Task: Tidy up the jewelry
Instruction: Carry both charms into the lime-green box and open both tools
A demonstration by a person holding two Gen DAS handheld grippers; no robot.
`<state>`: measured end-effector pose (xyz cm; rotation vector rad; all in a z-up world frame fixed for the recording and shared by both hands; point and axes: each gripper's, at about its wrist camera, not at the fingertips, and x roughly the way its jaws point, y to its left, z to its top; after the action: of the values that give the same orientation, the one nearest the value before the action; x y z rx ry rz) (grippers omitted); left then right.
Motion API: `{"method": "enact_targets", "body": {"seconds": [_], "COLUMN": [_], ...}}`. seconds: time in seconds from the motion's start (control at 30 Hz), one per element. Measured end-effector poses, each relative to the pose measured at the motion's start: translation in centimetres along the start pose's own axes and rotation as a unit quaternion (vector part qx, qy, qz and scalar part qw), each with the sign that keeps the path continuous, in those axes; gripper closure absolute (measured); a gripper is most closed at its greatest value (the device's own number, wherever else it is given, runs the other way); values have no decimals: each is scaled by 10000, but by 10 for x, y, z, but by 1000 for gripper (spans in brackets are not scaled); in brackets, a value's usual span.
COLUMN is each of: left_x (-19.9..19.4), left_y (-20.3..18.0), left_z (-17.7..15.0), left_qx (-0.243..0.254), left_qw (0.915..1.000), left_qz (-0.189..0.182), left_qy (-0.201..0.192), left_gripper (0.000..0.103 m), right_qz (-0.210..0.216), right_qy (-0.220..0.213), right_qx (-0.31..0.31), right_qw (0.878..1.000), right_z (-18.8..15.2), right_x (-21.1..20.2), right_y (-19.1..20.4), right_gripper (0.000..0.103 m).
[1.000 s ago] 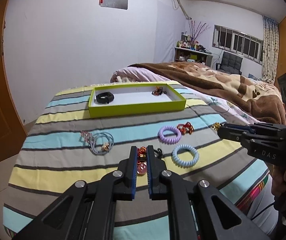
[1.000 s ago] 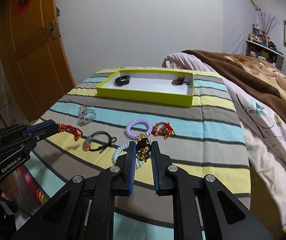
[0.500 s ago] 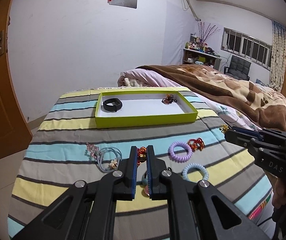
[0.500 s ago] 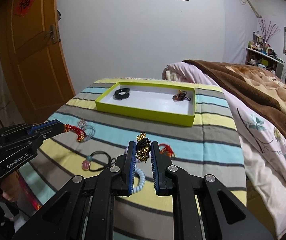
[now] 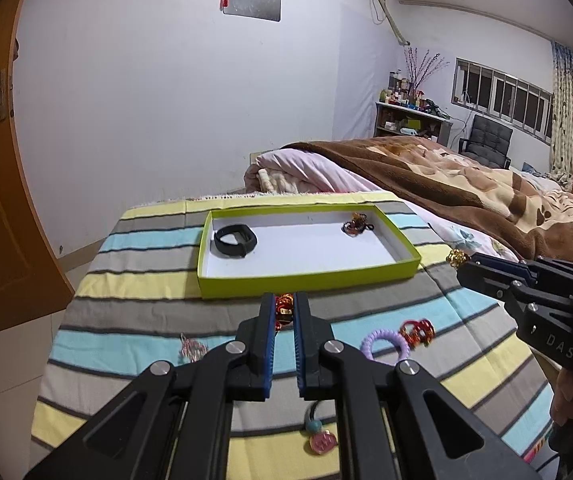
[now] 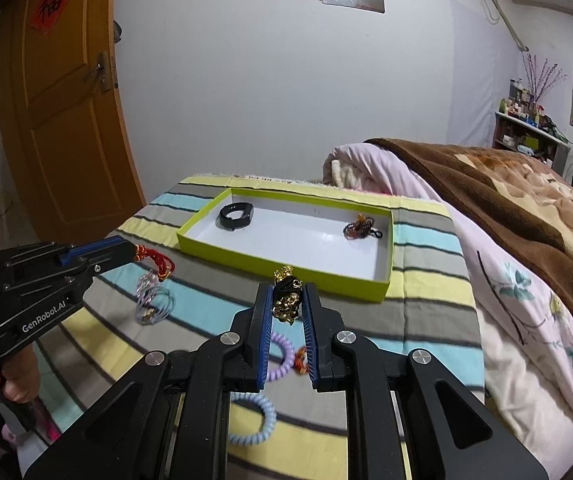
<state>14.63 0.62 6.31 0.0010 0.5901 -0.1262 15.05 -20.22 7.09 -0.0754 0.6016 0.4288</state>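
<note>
Two tongs point(image 5: 284, 312) point(image 6: 288, 304), dangling bracelets point(image 5: 284, 308) point(image 6: 286, 300)

White walls point(image 5: 146, 100), orange door point(image 6: 70, 120), barred window point(image 5: 502, 96).

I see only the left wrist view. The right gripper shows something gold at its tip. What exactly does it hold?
Observer: The right gripper is shut on a gold-and-black charm bracelet, clamped between its jaws.
Operator: And my left gripper? I see only red and gold beads between the jaws.
Observer: A red braided cord hangs down from the tip of the left gripper.
Operator: Does anything lie on the bed that my view hides?
Observer: Yes, a pale blue spiral hair tie lies on the striped cover, nearer to you than the purple one.
</note>
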Motion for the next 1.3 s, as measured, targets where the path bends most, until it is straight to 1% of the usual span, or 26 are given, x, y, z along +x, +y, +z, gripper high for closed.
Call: {"method": "enact_targets", "body": {"seconds": [0.33,0.5,0.73,0.8,0.93,1.07,1.2,1.3], "left_x": [30,49,76,85,103,123,139,147], "left_y": [14,20,29,34,39,45,49,52], "left_z": [29,39,51,52,49,42,33,28], "left_qx": [39,101,89,67,63,54,58,46], "left_qw": [9999,9998,9996,9996,9997,9996,9985,9977], "left_qz": [74,24,-207,-261,-225,-130,-12,10], "left_qy": [-141,-160,-158,-116,21,263,538,683], "left_gripper": [94,94,94,94,94,94,94,94], "right_qz": [-52,-86,-157,-176,-236,-258,-308,-320], "right_qy": [39,84,165,222,386,599,786,934], "right_qx": [-100,-130,-65,8,101,171,207,289], "right_qw": [9999,9998,9997,9996,9989,9977,9962,9947], "right_z": [18,25,37,39,42,40,34,29], "right_x": [31,50,81,93,117,140,157,167], "right_y": [-8,-13,-29,-37,-49,-58,-65,-72], "right_gripper": [88,88,88,88,88,88,88,88]}}
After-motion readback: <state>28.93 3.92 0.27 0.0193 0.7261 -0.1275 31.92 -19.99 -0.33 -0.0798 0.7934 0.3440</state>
